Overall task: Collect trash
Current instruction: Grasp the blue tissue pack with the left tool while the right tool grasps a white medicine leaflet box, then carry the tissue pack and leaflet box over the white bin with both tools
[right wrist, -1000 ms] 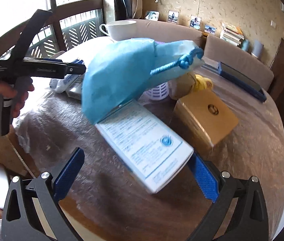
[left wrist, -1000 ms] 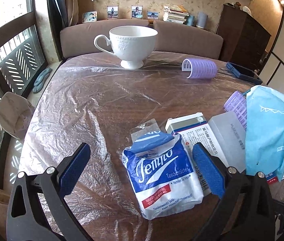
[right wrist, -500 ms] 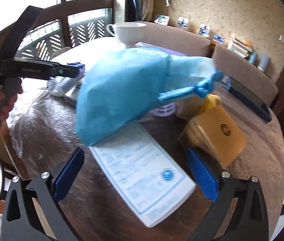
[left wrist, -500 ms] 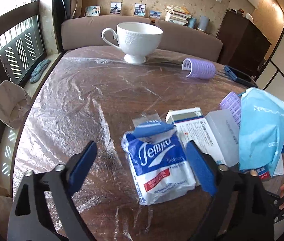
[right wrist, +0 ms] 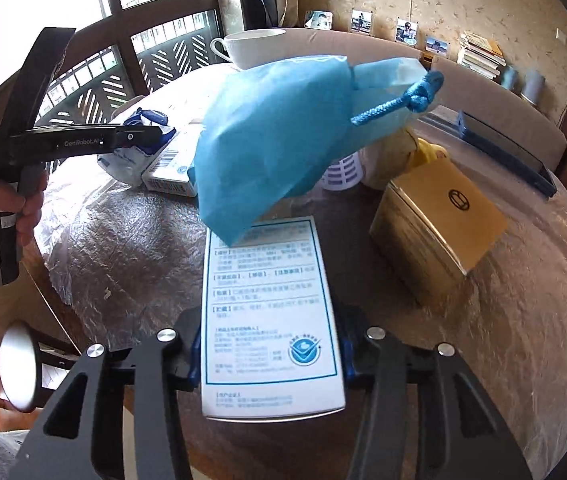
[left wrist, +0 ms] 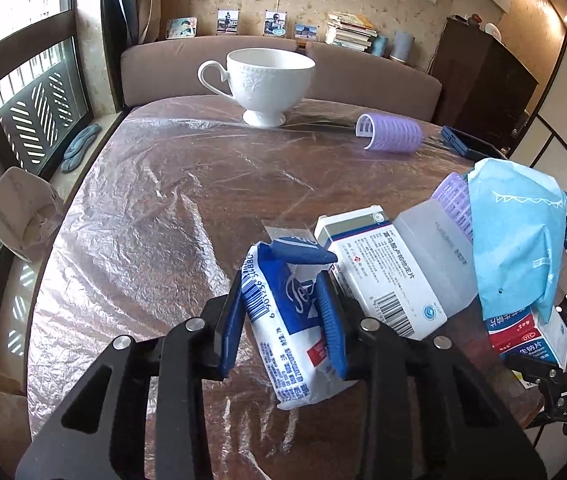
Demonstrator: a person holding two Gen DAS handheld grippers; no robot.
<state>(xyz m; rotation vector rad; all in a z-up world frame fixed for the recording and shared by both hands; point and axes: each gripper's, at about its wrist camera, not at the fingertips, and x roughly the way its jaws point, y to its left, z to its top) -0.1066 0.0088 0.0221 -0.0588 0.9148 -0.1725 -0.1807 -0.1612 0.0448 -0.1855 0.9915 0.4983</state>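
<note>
My left gripper (left wrist: 283,320) is shut on a blue and white tissue packet (left wrist: 283,312) at the near edge of the round table (left wrist: 143,208). In the right wrist view the left gripper (right wrist: 139,138) shows side-on, with the packet (right wrist: 131,160) in its jaws. My right gripper (right wrist: 269,354) is shut on a white medicine box (right wrist: 267,320) whose far end lies under a light blue drawstring bag (right wrist: 283,136). That box (left wrist: 531,336) and the bag (left wrist: 519,236) also show at the right in the left wrist view.
A second white medicine box (left wrist: 379,276) lies beside the tissue packet. A white cup (left wrist: 267,80) and a purple hair roller (left wrist: 391,134) stand farther back. A gold tin (right wrist: 439,220) and a dark blue case (right wrist: 503,148) sit to the right. The table is covered in plastic film.
Both grippers have closed: the left on the tissue packet, the right on the white medicine box. Both were open around these things a second ago.
</note>
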